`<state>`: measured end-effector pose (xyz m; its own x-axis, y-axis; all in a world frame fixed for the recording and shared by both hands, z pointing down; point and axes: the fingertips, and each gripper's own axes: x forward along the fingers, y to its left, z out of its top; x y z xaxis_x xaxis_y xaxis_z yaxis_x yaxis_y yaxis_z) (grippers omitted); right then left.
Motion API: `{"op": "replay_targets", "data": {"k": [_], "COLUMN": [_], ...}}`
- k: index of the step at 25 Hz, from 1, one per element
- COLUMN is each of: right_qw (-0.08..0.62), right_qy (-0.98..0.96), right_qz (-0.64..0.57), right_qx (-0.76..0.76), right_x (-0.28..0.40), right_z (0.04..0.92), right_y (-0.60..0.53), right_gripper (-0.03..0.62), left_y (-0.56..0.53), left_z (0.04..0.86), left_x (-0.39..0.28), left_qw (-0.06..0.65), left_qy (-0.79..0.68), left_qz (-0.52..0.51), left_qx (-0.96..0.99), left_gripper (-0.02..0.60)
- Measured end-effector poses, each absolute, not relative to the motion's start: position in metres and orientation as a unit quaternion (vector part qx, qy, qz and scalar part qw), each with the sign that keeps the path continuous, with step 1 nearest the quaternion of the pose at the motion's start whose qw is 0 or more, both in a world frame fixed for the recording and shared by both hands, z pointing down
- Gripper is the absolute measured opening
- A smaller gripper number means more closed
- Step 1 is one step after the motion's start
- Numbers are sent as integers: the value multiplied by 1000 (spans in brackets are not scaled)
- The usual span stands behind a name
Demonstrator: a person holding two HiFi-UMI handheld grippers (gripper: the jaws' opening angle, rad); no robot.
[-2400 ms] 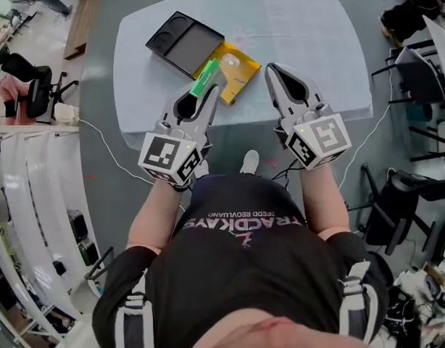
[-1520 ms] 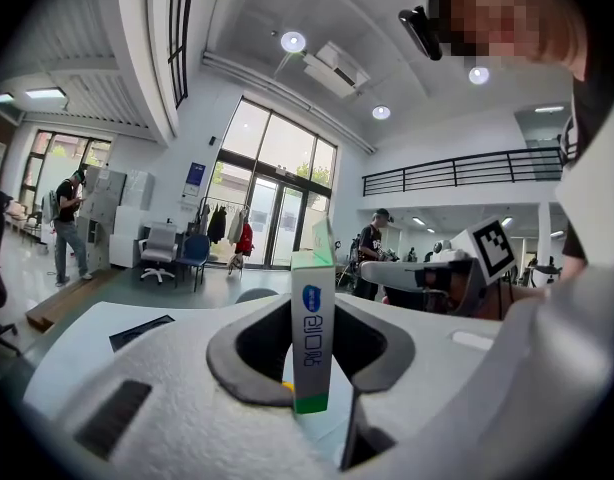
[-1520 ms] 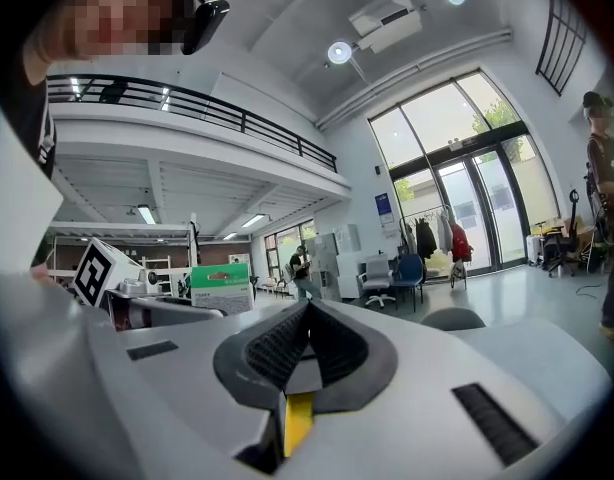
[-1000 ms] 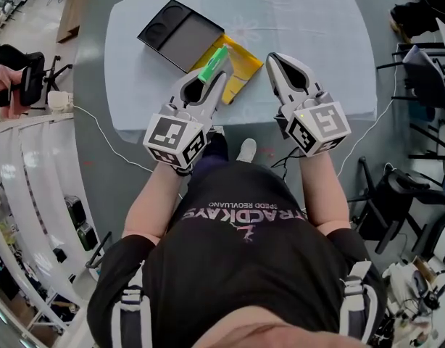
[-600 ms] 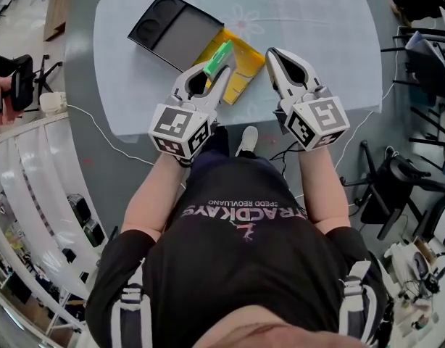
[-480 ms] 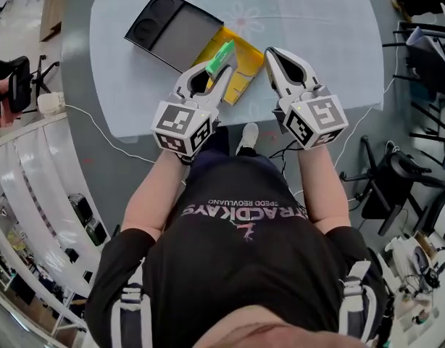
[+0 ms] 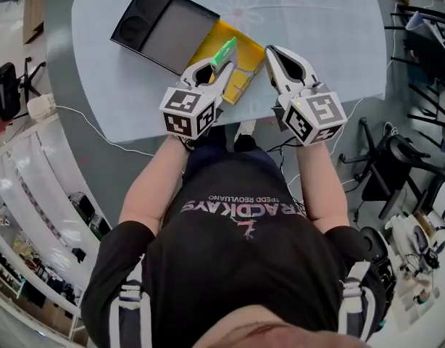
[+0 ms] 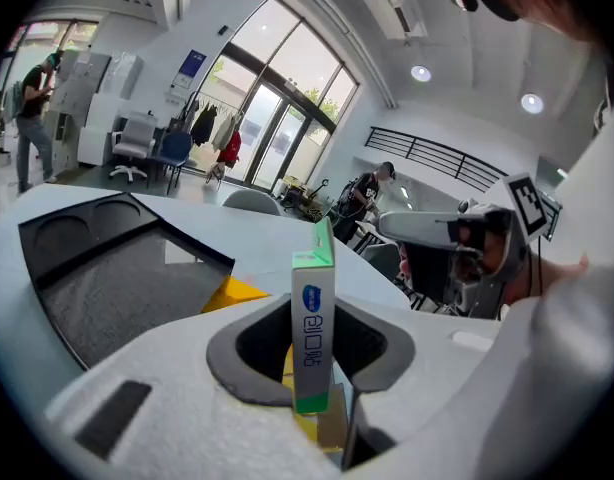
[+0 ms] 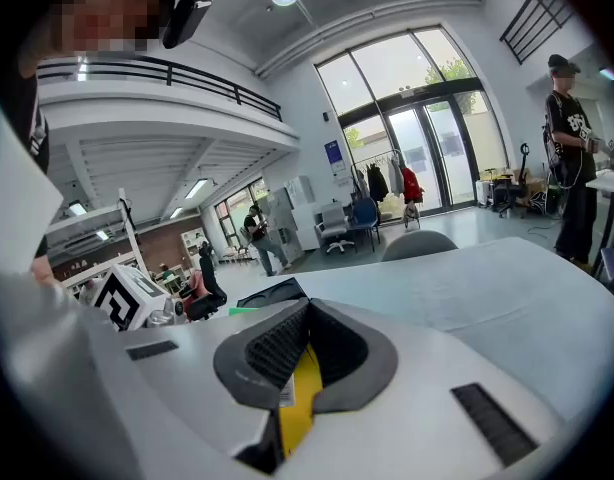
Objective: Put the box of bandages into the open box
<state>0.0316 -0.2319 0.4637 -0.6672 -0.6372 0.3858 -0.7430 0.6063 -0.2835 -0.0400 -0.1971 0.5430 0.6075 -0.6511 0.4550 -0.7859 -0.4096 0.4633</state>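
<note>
The bandage box (image 7: pixel 225 51) is a slim green-and-white carton. My left gripper (image 7: pixel 223 61) is shut on it and holds it upright above the open yellow box (image 7: pixel 240 75) on the table. In the left gripper view the carton (image 8: pixel 313 313) stands on end between the pads, with yellow showing beneath it. My right gripper (image 7: pixel 269 51) rests at the yellow box's right corner with its jaws closed. In the right gripper view a yellow strip (image 9: pixel 299 393) with a small white label sits pinched in the right gripper (image 9: pixel 305 313).
A black tray (image 7: pixel 161 24) with two round hollows lies against the yellow box's far left side, also in the left gripper view as the black tray (image 8: pixel 107 268). The pale blue table (image 7: pixel 317 20) stretches beyond. Chairs (image 7: pixel 418 35) stand right of it. A white cable (image 7: pixel 85 118) runs over the floor.
My left gripper has carried the bandage carton forward and to the right, from beside the yellow box's near edge to above it. The right gripper has stayed at the box's corner.
</note>
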Motion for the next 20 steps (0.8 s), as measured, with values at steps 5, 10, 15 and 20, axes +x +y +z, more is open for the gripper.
{"op": "replay_targets", "data": {"k": [5, 10, 15, 20], "right_qw": [129, 132, 133, 133], "right_qy": [-882, -872, -867, -863], "right_qz": [221, 234, 243, 249], "right_qx": [396, 409, 414, 418], "right_x": [33, 41, 46, 53], "right_z": [478, 487, 494, 500], "right_y": [-232, -229, -227, -228], "right_gripper": [11, 11, 11, 11], "left_y": [-198, -199, -198, -201], "left_z": [575, 598, 620, 631], "left_x": [-33, -26, -20, -12], "left_qw": [370, 405, 437, 446], "left_qy": [-416, -401, -397, -394], "left_qz": [109, 117, 133, 147], "left_qx": [824, 814, 796, 790], "left_gripper": [101, 101, 101, 101]}}
